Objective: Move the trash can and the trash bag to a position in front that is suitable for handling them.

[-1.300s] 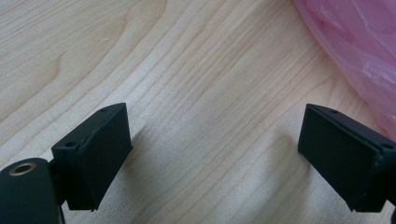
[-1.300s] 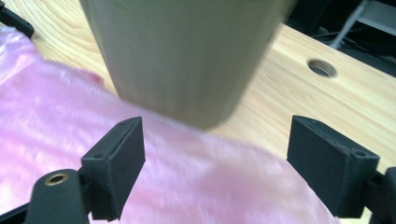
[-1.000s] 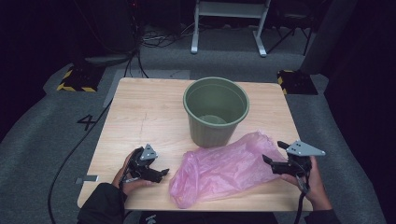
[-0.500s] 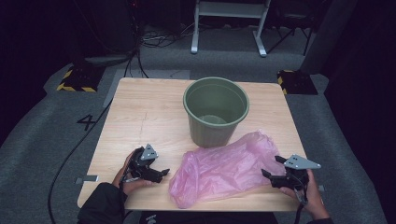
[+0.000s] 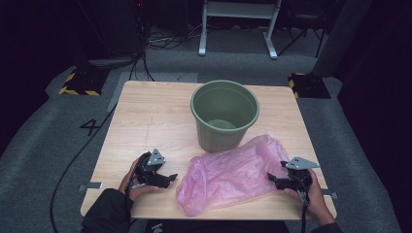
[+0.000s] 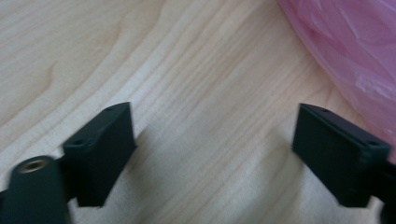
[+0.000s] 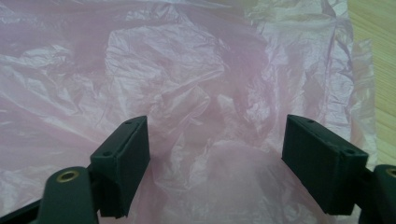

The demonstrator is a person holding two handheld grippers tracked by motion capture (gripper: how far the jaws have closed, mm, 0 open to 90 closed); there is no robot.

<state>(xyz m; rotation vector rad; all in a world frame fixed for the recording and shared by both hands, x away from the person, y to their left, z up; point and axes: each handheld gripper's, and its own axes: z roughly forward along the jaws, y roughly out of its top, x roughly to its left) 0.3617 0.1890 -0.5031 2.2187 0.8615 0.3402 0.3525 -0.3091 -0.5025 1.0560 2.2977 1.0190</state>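
Note:
A crumpled pink plastic bag (image 5: 233,172) lies flat on the wooden table (image 5: 150,116), just in front of a green bucket (image 5: 224,114) that stands upright. My left gripper (image 5: 167,178) rests low on the table left of the bag, pointing at it. Its jaws are open and have just been closing a little, with bare wood between them (image 6: 212,140) and the bag (image 6: 345,51) off to the upper right. My right gripper (image 5: 273,178) is at the bag's right edge, open, with the jaws straddling wrinkled pink film (image 7: 187,70) but not pressing on it (image 7: 217,140).
The bucket's opening faces up and its inside looks empty. Bare wood (image 7: 373,46) shows past the bag's edge in the right gripper view. The table's front edge (image 5: 204,216) is close to both hands. Grey floor, cables and a white frame (image 5: 238,24) lie beyond the table.
My right gripper has come down toward the table at the bag's right edge. The left hand, the bag and the bucket have stayed put.

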